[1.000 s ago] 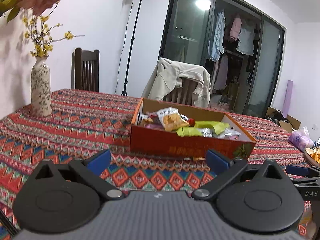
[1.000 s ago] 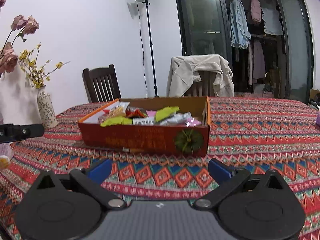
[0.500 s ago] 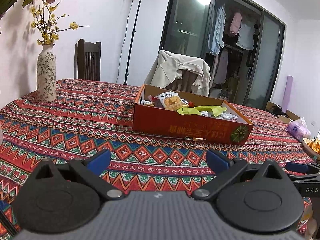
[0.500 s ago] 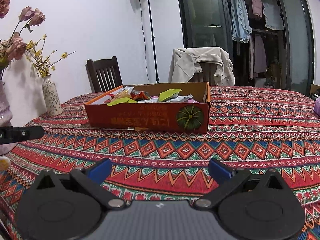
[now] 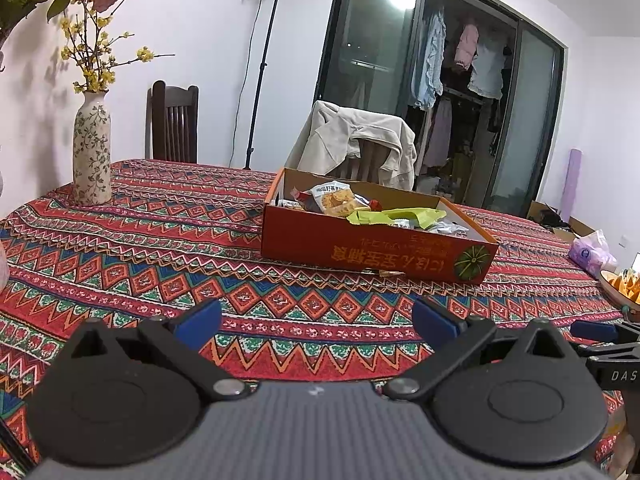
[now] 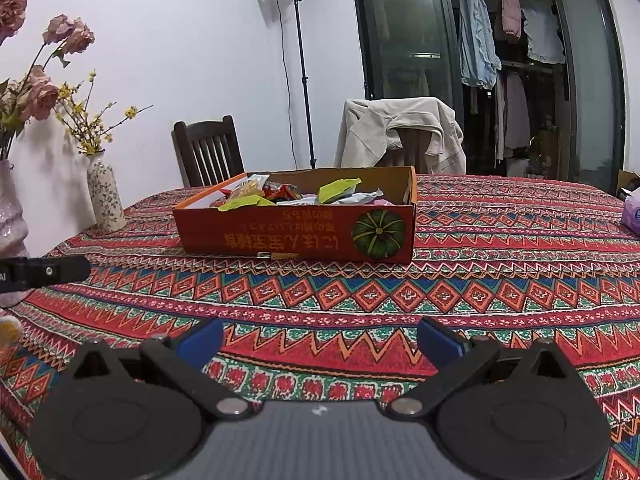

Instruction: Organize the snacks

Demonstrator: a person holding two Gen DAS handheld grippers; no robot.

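A shallow orange cardboard box (image 5: 372, 246) (image 6: 296, 236) with a pumpkin picture on its front stands on the patterned tablecloth (image 5: 160, 248) (image 6: 480, 292), some way ahead of both grippers. Several snack packets lie in it, among them a lime-green packet (image 5: 400, 216) (image 6: 338, 190) and a packet of crackers (image 5: 334, 200). My left gripper (image 5: 316, 320) is open, low over the cloth, nothing between its blue pads. My right gripper (image 6: 320, 338) is open too and holds nothing. Each gripper shows at the edge of the other's view.
A flowered vase (image 5: 92, 152) (image 6: 105, 196) stands at the table's left. Two chairs stand behind the table, one dark (image 6: 208, 152), one draped with a beige jacket (image 5: 360, 140) (image 6: 400, 132). A bowl of orange snacks (image 5: 622, 284) and a tissue pack (image 5: 592, 252) sit at the right.
Both grippers have drawn back from the box and dropped lower, so the box looks smaller and farther. Both stay open.
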